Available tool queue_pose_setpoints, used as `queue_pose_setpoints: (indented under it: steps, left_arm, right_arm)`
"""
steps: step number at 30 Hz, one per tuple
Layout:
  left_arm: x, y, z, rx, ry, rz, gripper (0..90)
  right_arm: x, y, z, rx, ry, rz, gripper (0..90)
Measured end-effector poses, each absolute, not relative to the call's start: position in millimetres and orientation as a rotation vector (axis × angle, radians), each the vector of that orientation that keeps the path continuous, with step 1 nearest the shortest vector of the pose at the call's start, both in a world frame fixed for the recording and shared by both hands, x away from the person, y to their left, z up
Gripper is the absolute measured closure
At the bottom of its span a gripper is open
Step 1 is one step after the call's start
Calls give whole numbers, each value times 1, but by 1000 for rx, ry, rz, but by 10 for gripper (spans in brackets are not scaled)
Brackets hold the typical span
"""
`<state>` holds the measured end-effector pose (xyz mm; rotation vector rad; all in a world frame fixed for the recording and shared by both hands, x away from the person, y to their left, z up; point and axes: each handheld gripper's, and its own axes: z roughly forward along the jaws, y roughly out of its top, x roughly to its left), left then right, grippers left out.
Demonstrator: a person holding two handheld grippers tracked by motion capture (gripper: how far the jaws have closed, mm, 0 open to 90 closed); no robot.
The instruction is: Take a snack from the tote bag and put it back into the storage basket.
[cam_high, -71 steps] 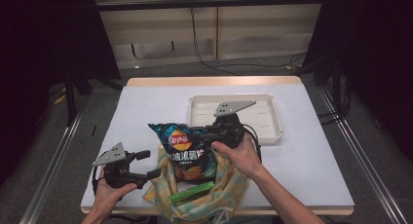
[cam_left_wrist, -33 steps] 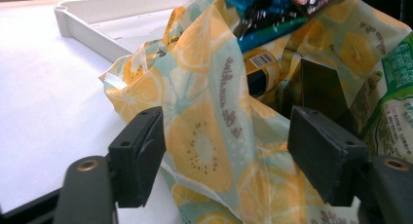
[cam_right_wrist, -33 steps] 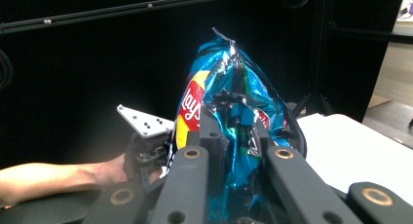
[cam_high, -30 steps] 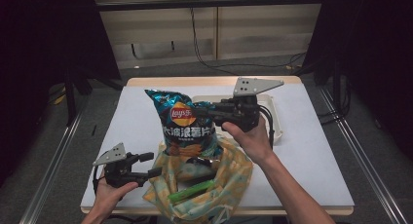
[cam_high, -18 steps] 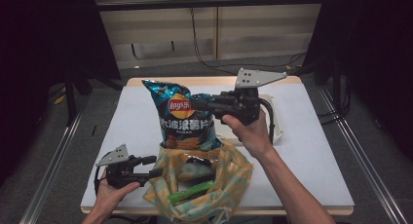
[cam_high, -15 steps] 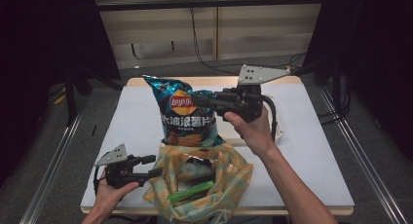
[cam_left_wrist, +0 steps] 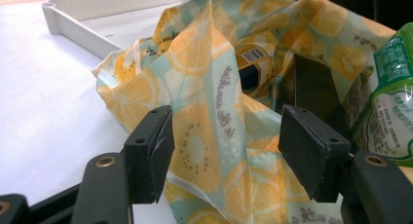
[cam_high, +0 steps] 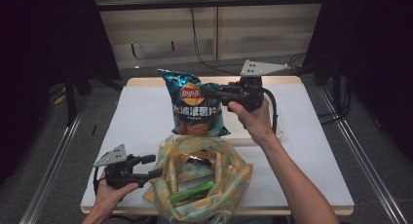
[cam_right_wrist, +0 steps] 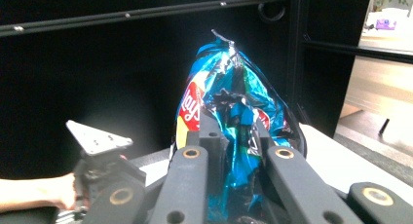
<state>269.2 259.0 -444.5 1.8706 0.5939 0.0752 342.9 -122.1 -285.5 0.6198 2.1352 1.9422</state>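
Hanging clear above the table (cam_high: 122, 121), the chip bag (cam_high: 197, 104) is pinched by the right gripper (cam_high: 214, 94) over the tray (cam_high: 280, 134). Left gripper (cam_high: 152, 166) straddles the tote's (cam_high: 229, 175) rim, jaws just parting, fabric between them ungripped.

Blue crisp bag (cam_high: 196, 104), yellow-and-mint citrus-print cloth bag (cam_high: 225, 177), green packet (cam_high: 191, 193), white tray (cam_left_wrist: 97, 17)

The blue chip bag (cam_high: 196, 104) has the red and yellow Lay's sign on it — with white Chinese words under it. The fruit bag's (cam_left_wrist: 219, 87) small print is too blurry.
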Motion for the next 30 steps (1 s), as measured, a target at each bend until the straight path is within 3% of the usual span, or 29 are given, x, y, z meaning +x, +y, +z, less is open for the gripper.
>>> queue_pose_setpoints:
  steps: [20,30]
  left_arm:
    - [270,262,-444,1863,599,79,364]
    - [271,262,-444,1867,602,77,361]
  right_arm:
    - [422,-137,-331,770,2137,1848,830]
    - [453,-152,-337,850,2107,1801,827]
